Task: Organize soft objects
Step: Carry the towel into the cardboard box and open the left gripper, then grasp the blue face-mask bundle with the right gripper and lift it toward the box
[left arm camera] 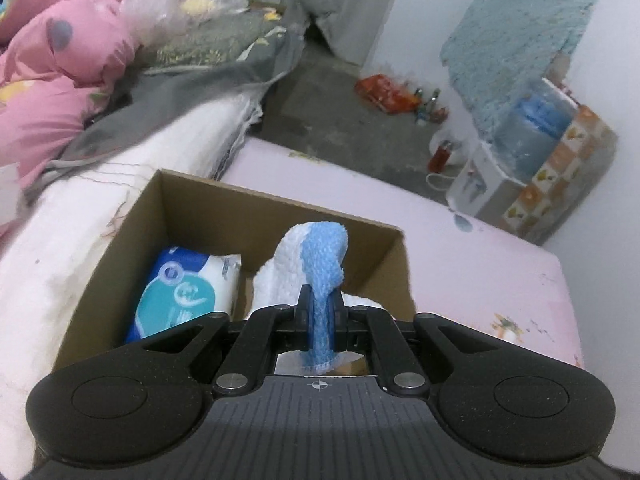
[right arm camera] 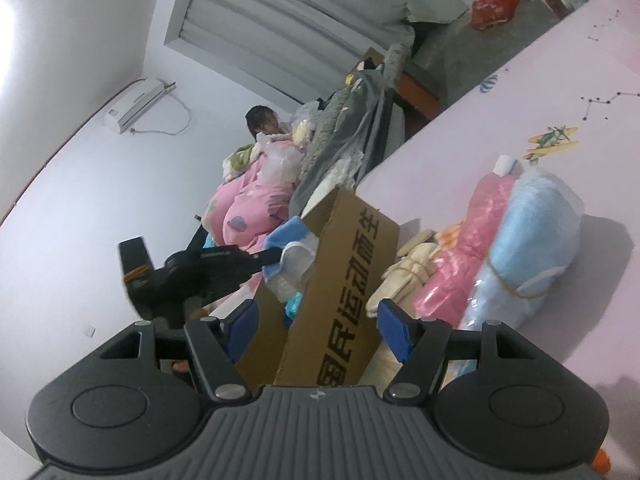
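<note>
Left tool (left arm camera: 319, 312) clenched on a blue-and-white towel (left arm camera: 308, 264) over the cardboard box (left arm camera: 192, 208).

The towel looks light, limp and floppy; a pinch on a bunched edge suits it, as here. It hangs above the box, beside a tissue pack (left arm camera: 182, 288). The right tool (right arm camera: 314, 326) stands released astride the box wall, seemingly not touching it.

Room inventory, placed relative to the pink-covered bed (left arm camera: 460, 240):
- Grey concrete floor (left arm camera: 320, 96) beyond its far edge.
- White walls (right arm camera: 80, 60) around it.
- Grey curtain (left arm camera: 348, 0) at the far side of the floor.
- Wall-mounted air conditioner (right arm camera: 134, 106) on the wall beyond its cluttered end.
- Water dispenser (left arm camera: 516, 156), draped in teal towel, beside its far corner.
- Dim, cool lighting.
</note>
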Tool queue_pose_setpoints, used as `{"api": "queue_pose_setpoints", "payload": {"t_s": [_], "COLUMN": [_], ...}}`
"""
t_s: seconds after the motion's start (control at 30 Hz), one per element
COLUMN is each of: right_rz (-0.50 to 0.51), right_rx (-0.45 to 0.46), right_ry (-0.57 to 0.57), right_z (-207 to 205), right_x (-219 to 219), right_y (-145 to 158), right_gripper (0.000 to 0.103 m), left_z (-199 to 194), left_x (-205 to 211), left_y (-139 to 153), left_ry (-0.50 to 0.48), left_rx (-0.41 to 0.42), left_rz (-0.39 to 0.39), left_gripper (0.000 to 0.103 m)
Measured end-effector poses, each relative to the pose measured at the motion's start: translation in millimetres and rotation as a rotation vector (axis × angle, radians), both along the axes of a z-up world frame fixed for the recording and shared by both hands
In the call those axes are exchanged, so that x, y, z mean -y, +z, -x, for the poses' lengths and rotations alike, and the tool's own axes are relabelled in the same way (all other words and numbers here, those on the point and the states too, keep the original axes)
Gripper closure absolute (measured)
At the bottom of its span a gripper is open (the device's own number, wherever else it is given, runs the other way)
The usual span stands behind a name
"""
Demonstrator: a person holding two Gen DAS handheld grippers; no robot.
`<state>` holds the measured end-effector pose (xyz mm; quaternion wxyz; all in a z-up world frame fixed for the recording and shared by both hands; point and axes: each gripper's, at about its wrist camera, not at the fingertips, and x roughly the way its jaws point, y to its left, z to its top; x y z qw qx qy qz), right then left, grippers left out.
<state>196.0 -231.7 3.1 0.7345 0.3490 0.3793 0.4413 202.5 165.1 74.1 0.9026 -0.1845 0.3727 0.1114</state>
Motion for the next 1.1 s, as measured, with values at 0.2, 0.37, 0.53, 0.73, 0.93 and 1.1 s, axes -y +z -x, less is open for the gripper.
{"api": "queue_pose_setpoints", "payload": {"t_s": [0.2,0.37,0.53,0.73,0.93,1.1], "right_rz": [-0.006,-0.014,-0.011,0.001,0.030,0.092], "right_rx": [-0.027,-0.043,-0.043,-0.031,-0.005,-0.011], "right_ry": [-0.011,-0.016,-0.020,-0.052,-0.090,-0.139], "right_z": [-10.5,-15.4,-15.7,-9.0,-0.4,-3.4], "right_x": [5.5,7.6,9.4,16.6,26.2,32.5], "right_y": [-12.1,-18.2,-17.8,-12.0,3.6,14.5], "right_gripper": [0.041,0.041,0.041,0.038,0.034,0.031], "left_z": [-30.9,-44.7,-44.3,-30.1,-0.5,40.2], "left_x": [-4.0,-2.5,-0.1,4.3,21.4,58.6], "left_y": [-31.3,-54.8,-57.5,-39.5,-10.4,21.2], "left_ry": [0.037,0.056,0.048,0.062,0.052,-0.059], "left_rx": [-0.125,-0.239,-0.283,-0.227,-0.131,0.010], "left_rz": [-0.047,-0.145,-0.180,-0.171,-0.161,-0.148], "left_gripper": [0.098,0.096,0.075,0.038,0.036,0.035]}}
